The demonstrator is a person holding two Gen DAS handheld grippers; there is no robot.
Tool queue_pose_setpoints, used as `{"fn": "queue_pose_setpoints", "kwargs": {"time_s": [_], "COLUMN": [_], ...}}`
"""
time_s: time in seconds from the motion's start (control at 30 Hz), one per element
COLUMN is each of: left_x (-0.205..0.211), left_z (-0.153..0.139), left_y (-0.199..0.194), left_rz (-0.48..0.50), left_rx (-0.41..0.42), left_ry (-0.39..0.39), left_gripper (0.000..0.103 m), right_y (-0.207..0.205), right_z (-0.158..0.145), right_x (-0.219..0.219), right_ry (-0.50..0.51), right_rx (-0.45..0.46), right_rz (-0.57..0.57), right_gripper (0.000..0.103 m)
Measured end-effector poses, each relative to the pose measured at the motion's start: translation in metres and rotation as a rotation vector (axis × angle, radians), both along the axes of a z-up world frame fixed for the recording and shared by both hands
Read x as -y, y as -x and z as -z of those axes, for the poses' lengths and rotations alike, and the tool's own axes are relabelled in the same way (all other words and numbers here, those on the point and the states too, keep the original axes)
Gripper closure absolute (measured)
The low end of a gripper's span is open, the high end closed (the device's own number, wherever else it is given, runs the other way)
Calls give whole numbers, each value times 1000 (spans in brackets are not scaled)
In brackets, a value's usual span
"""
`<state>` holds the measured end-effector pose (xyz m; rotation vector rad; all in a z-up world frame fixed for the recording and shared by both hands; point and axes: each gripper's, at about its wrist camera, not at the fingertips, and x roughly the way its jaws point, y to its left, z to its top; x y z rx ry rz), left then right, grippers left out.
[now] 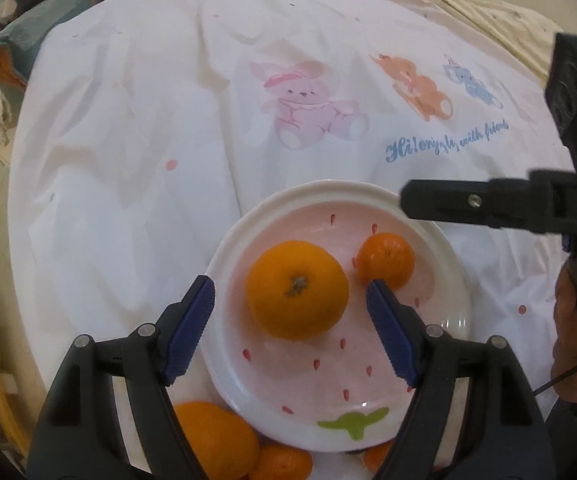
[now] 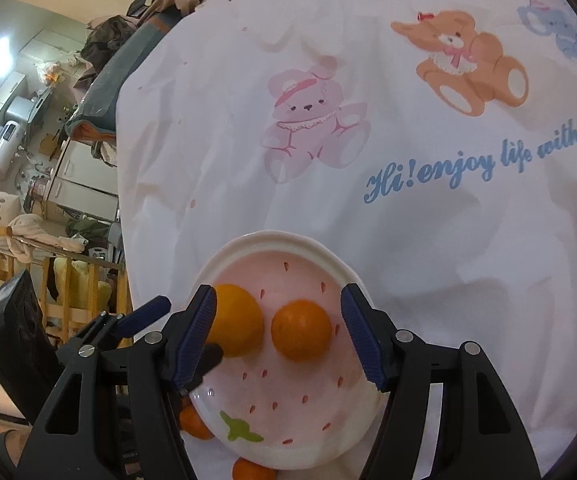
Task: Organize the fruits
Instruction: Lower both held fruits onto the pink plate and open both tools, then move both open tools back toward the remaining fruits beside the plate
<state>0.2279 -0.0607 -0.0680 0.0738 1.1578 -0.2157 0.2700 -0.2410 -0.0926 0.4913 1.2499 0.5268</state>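
Left gripper [image 1: 290, 304]: wide open over the near half of the plate [image 1: 454, 292], blue pads flanking the large orange [image 1: 297, 289] without touching it, nothing held; looks like a release or a fresh approach, cannot tell which. Right gripper [image 2: 278, 326]: likewise spread wide and empty, straddling the small orange [image 2: 301, 329], which sits just right of the large one, nearly touching. Nearest of all, off the plate's near rim on the cloth: three more oranges waiting, one big [image 1: 214, 440], two small [image 1: 284, 462], partly hidden by the gripper bodies. Plate probably chosen as the collecting spot, hence both tools converging there. Beyond the plate: white printed sheet [image 1: 148, 140] with a pink bear [image 1: 308, 104], farther off an orange bear [image 1: 416, 84].
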Motion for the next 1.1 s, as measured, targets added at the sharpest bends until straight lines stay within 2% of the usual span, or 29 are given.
{"fn": "queue_pose_setpoints", "kwargs": {"time_s": [0.13, 0.27, 0.4, 0.5, 0.8, 1.1], "left_x": [-6, -12, -19, -26, -39, -48], "left_z": [-18, -49, -64, -71, -83, -69], "left_y": [11, 30, 56, 74, 120, 142], "left_rz": [-30, -56, -69, -107, -170, -231], "left_rx": [23, 129, 158, 159, 144, 91], "left_ry": [5, -35, -64, -67, 7, 35], "left_gripper": [28, 28, 28, 28, 28, 28], "right_y": [15, 37, 68, 88, 139, 168], "right_z": [-18, -37, -48, -56, -67, -53], "right_x": [3, 6, 12, 17, 35, 41], "right_ry": [9, 31, 60, 80, 72, 68], "right_rx": [34, 84, 119, 145, 162, 90], "right_rz": [-5, -8, -20, -2, 71, 95], "right_gripper": [33, 28, 28, 27, 24, 24]}}
